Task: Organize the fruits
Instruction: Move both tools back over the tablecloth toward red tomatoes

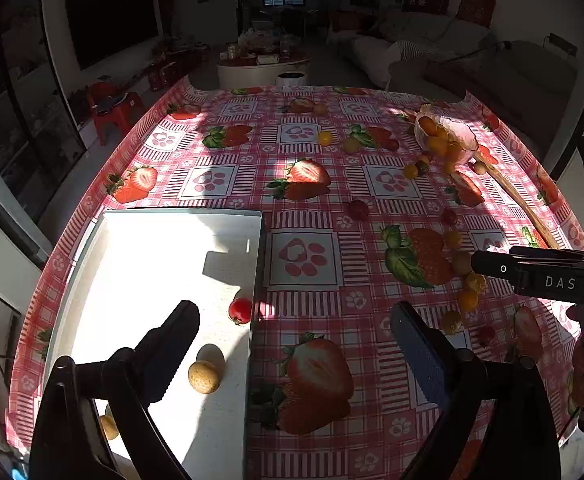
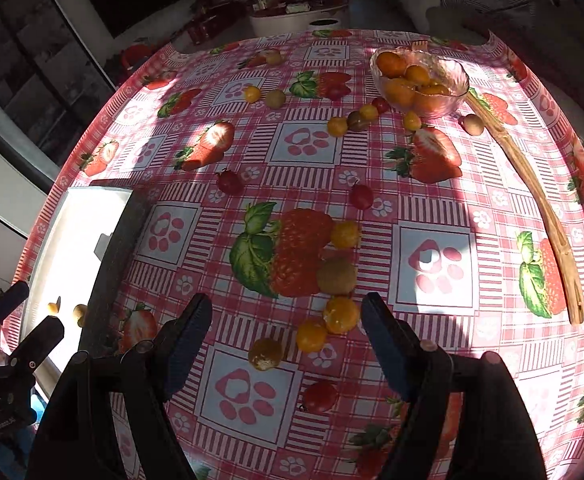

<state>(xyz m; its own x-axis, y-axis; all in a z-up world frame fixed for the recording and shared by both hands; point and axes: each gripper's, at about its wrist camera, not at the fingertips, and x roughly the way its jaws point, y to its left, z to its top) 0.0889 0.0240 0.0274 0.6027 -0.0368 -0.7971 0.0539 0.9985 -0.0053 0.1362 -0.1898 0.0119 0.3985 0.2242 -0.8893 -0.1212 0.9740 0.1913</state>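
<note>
Small red, orange and brownish fruits lie scattered over the strawberry-print tablecloth. My right gripper hovers open above a cluster: an orange fruit by its right finger, another orange one, a spotted yellow one and a red tomato; no pad touches any. My left gripper is open and empty, straddling the right wall of the white tray. The tray holds a red cherry tomato and a tan fruit.
A glass bowl with orange fruits stands at the far right. Long wooden tongs lie along the right side. More fruits dot the far half of the cloth. One of the right gripper's fingers reaches in at the right of the left wrist view.
</note>
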